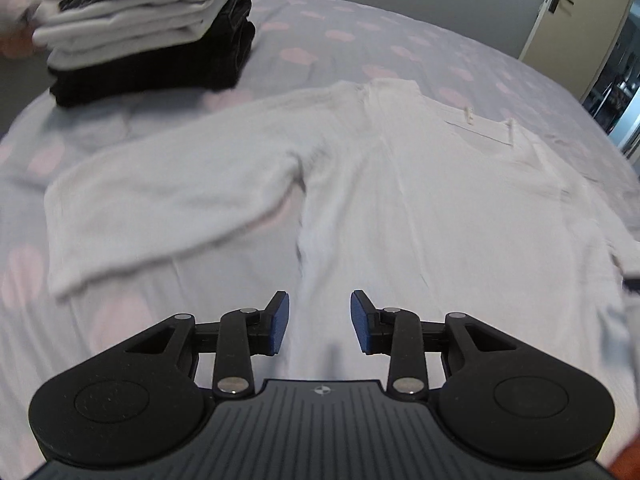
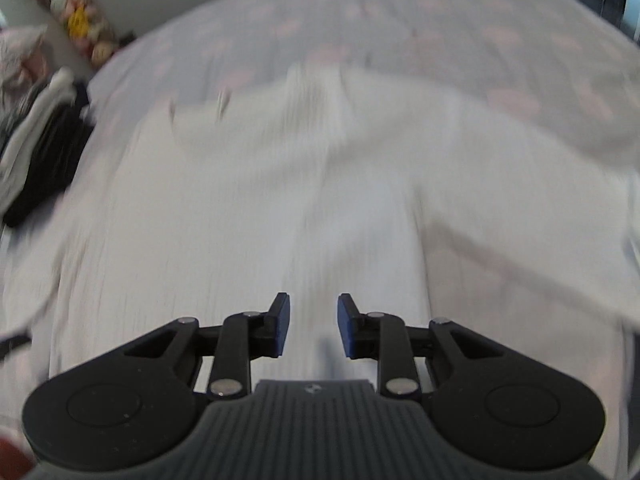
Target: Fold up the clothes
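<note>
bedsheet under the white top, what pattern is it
The bedsheet is pale lilac-grey with scattered pink blotchy shapes; the left wrist view shows it best.

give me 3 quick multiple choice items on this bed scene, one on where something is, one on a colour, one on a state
1. Where is the stack of folded clothes relative to the white top in the left wrist view?
A. far left of it
B. on top of it
C. to its right

2. What colour are the pads of the left gripper?
A. red
B. blue
C. yellow

3. How does the white top lie on the bed?
A. rolled into a ball
B. folded into a small square
C. spread flat with a sleeve out

Answers:
1. A, the stack sits on the bedsheet up left, apart from the top.
2. B, both fingertips carry blue pads.
3. C, the body lies flat and one sleeve stretches out leftward.
</note>
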